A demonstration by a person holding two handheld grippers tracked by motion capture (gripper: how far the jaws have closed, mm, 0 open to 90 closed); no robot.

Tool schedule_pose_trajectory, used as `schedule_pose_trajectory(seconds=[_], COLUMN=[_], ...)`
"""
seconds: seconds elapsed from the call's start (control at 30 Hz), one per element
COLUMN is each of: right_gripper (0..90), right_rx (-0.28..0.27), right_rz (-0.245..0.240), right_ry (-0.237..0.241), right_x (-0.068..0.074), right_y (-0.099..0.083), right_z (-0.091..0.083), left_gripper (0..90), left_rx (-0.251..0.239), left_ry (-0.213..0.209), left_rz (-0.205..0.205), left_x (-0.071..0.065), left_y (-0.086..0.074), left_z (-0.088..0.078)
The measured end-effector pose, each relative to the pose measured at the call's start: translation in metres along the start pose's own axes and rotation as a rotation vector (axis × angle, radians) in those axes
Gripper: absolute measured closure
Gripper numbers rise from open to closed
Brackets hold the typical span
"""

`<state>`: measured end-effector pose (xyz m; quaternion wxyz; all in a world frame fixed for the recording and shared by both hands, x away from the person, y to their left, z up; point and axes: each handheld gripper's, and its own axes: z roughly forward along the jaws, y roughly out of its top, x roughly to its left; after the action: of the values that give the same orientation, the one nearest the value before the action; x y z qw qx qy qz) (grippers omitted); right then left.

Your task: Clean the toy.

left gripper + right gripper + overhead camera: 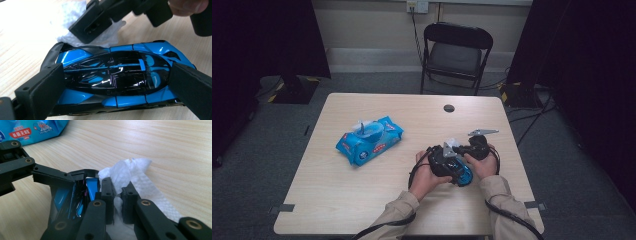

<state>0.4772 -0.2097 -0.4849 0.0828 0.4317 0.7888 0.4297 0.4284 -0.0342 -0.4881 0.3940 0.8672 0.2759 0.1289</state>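
Observation:
A glossy blue and black toy car (115,75) lies on its side across the jaws of my left gripper (117,85), which is shut on its two ends. My right gripper (117,195) is shut on a crumpled white wipe (132,172) and holds it against the car (91,186) at one end. In the high view both hands meet at the table's right front, with the left gripper (443,161), the car (463,175), the right gripper (473,149) and the wipe (451,144) bunched together. The wipe (67,17) also shows behind the car, under the right gripper (100,17).
A blue pack of wet wipes (369,140) with its lid flipped up lies left of centre on the wooden table (362,200); the pack (32,130) is near the grippers. A cable hole (449,108) sits near the far edge. A black folding chair (457,47) stands beyond.

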Motion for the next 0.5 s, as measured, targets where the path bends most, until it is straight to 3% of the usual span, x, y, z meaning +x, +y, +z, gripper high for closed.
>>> schedule_pose_trajectory(seconds=[0.5], right_gripper=[83.2], right_rx=[0.046], right_rz=[-0.012], right_ry=[0.003], right_x=[-0.0049], right_y=[-0.0087], right_z=[0.0004], left_gripper=[0.4], left_rx=[0.001], left_ry=[-0.001], left_rz=[-0.001], left_x=[0.0000], left_y=[0.0003], left_z=[0.0001])
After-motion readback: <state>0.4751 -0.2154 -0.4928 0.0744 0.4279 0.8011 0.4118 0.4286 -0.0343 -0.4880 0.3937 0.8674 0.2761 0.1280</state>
